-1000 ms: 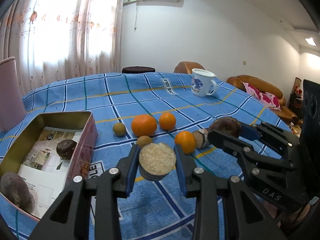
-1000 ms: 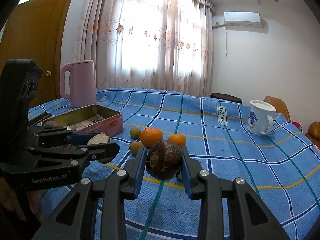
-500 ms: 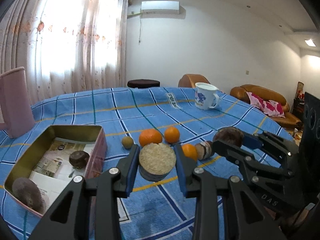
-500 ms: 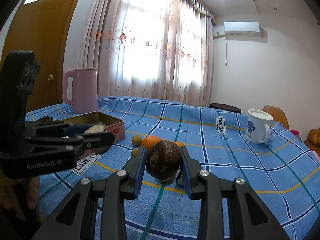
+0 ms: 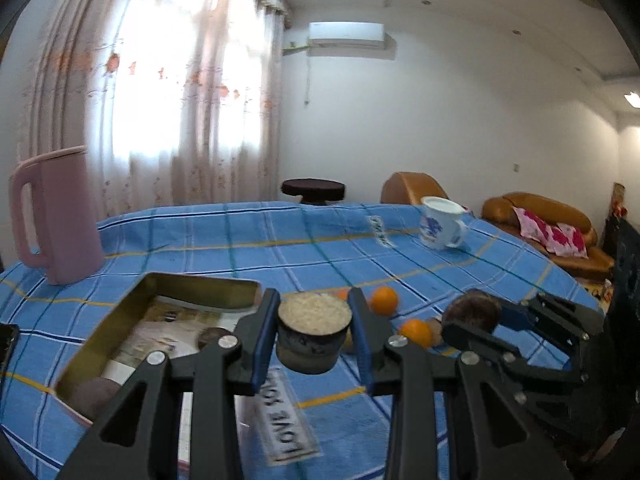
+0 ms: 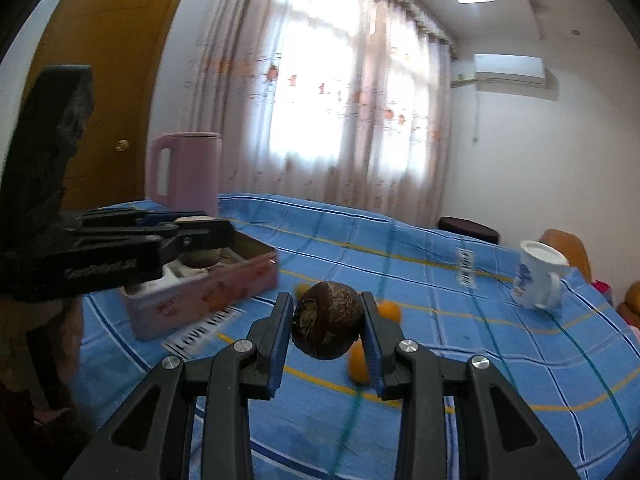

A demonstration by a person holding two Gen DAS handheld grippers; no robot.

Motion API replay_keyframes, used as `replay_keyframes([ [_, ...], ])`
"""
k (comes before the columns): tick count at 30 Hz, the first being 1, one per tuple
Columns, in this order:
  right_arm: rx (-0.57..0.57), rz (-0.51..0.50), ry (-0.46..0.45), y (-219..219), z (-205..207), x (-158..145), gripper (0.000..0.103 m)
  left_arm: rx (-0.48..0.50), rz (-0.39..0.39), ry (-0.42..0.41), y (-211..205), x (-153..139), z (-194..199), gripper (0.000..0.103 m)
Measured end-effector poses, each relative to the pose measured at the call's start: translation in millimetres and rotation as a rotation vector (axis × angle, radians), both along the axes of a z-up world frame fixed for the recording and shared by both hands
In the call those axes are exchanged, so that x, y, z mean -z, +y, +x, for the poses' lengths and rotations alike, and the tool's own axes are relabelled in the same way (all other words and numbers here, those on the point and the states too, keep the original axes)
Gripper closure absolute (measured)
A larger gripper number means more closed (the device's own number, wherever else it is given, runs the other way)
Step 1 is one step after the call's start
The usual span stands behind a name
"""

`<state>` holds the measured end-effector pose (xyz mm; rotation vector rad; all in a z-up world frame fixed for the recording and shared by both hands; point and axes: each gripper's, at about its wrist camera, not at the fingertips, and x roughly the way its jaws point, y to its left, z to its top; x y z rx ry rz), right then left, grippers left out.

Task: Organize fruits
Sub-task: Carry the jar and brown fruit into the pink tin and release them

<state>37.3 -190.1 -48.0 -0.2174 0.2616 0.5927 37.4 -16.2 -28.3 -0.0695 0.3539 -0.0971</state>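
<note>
My left gripper (image 5: 314, 312) is shut on a halved dark fruit (image 5: 314, 340), its pale grainy cut face turned up. It hangs just right of the open tin box (image 5: 192, 284), which holds two dark fruits (image 5: 210, 336). In the right wrist view the left gripper (image 6: 222, 236) hovers over the pink tin box (image 6: 208, 296). My right gripper (image 6: 327, 304) is shut on a round dark brown fruit (image 6: 328, 320) above the cloth. It shows in the left wrist view as the right gripper (image 5: 452, 330) with that brown fruit (image 5: 474, 312). Small oranges (image 5: 384, 300) (image 6: 390, 312) lie on the cloth behind both grippers.
A blue checked cloth (image 5: 280, 248) covers the table. A pink jug (image 5: 56, 216) (image 6: 184, 168) stands behind the tin at the far left. A white mug (image 5: 440, 224) (image 6: 538, 276) sits at the far right. A stool and brown sofa stand beyond the table.
Both grippers have risen and shifted left toward the tin, each still holding its fruit. The loose oranges now sit lower and partly hidden behind the fingers.
</note>
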Motion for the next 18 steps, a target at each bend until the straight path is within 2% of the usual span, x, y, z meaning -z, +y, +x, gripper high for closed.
replay_keyframes([
  [7,-0.112,0.014,0.099,43,26,-15,0.068,-0.111,-0.033,0.044,64,-8,14,0.067],
  [12,-0.185,0.007,0.152,82,41,-17,0.068,-0.143,-0.040,0.095,97,-4,27,0.067],
  [18,-0.250,-0.067,0.194,138,50,-9,0.068,-0.170,-0.080,0.180,133,9,45,0.067],
])
